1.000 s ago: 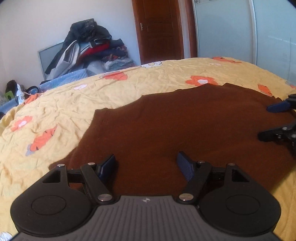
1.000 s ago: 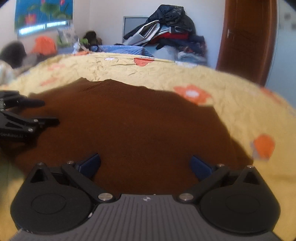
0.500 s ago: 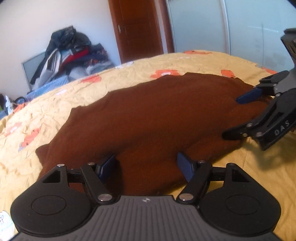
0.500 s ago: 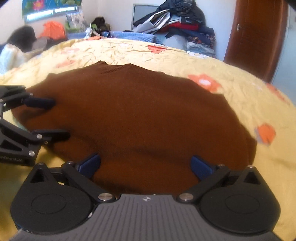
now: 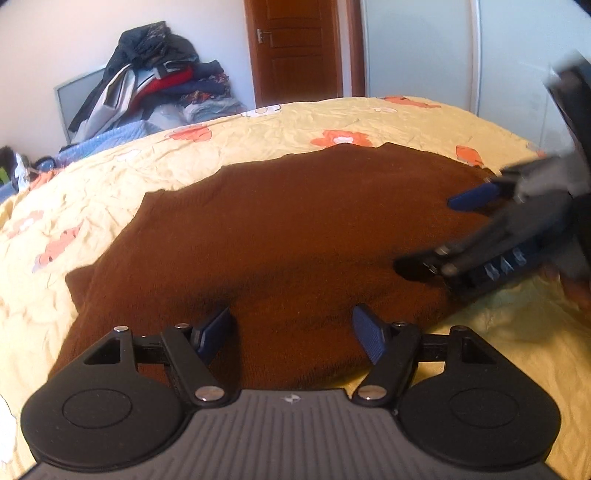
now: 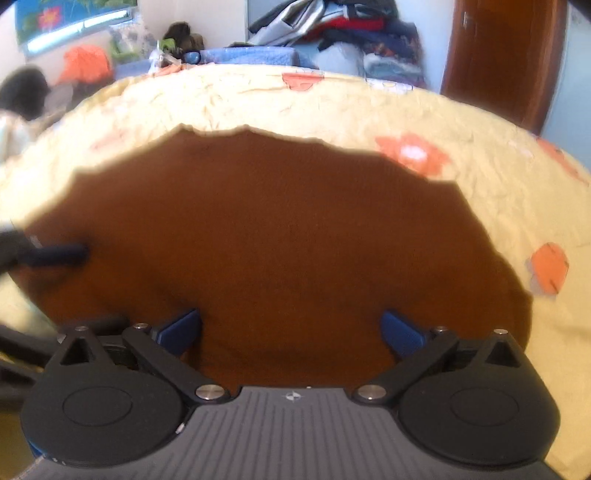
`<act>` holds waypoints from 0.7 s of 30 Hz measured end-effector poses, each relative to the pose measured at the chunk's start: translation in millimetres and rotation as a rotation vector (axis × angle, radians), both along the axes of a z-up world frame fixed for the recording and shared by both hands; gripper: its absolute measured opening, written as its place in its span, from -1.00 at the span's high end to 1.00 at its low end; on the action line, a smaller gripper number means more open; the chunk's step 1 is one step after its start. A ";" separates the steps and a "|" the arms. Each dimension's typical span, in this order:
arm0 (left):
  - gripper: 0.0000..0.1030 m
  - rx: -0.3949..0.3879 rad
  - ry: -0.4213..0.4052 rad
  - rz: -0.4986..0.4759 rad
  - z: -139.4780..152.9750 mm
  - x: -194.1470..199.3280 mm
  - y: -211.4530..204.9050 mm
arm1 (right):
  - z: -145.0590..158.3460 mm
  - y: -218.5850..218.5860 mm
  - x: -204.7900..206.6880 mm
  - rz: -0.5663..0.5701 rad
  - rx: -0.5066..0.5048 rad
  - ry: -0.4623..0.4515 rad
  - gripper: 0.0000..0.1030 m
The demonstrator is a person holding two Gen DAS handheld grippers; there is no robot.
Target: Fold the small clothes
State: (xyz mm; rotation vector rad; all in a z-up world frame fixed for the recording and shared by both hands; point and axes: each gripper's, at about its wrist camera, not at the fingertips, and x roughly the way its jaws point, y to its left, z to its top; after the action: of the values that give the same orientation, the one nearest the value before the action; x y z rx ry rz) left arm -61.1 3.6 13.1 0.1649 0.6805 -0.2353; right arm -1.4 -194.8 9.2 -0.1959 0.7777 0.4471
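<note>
Yellow floral bedspread (image 5: 295, 125) bears brown garment (image 5: 295, 229), right edge blurred.

A bed covered by a wrinkled yellow bedspread (image 5: 295, 122) printed with orange flowers fills the room. Beyond its far edge a heap of clothes (image 5: 159, 81) is piled against the white wall, beside a brown wooden door (image 5: 295, 48). A blue floral picture (image 6: 70, 14) hangs high on the wall.
</note>
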 end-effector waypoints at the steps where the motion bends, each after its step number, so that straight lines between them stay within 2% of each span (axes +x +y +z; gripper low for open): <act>1: -0.42 -0.004 -0.001 0.004 -0.4 -0.9 0.8 | -4.5 -3.3 -6.4 0.006 0.011 -0.024 -1.00; 5: -0.42 -0.004 -0.015 0.010 -2.6 -3.9 0.1 | -5.4 -8.7 -23.0 0.026 -0.018 -0.047 -1.00; 7: -0.42 -0.005 -0.014 0.010 -2.5 -3.7 0.6 | 2.1 -9.3 -24.2 0.009 -0.031 -0.030 -1.00; 10: -0.42 -0.006 -0.017 0.009 -2.3 -4.1 1.0 | 15.5 -8.3 -30.1 -0.004 0.027 -0.042 -1.00; 11: -0.42 -0.005 -0.018 0.010 -2.2 -4.3 1.0 | 14.9 -6.4 -30.4 0.002 0.031 -0.054 -1.00; 13: -0.42 -0.006 -0.020 0.009 -2.4 -4.8 0.7 | -2.5 -2.6 -29.6 0.002 -0.036 -0.024 -1.00; 14: -0.42 -0.006 -0.023 0.008 -2.7 -5.4 1.0 | -7.6 -8.8 -35.1 0.004 0.006 -0.069 -1.00; 16: -0.43 -0.022 -0.025 0.018 -0.1 -7.9 4.6 | -10.6 -14.5 -37.9 0.011 0.025 -0.078 -1.00; 18: -0.43 -0.098 -0.023 0.071 8.2 -14.7 18.0 | -2.8 -14.3 -35.2 -0.003 0.014 -0.028 -1.00; 19: -0.43 -0.175 -0.024 0.113 13.3 -21.4 31.8 | 3.6 -16.5 -35.2 -0.016 0.024 0.001 -1.00; 21: -0.46 -0.352 -0.006 0.210 19.4 -34.4 66.0 | 18.3 -31.9 -45.1 -0.036 0.106 0.010 -1.00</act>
State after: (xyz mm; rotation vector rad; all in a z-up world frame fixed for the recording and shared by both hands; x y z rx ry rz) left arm -95.5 69.6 32.5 -0.2421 0.6349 -0.1493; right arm -46.4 -226.7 27.5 -0.0808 0.7642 0.4547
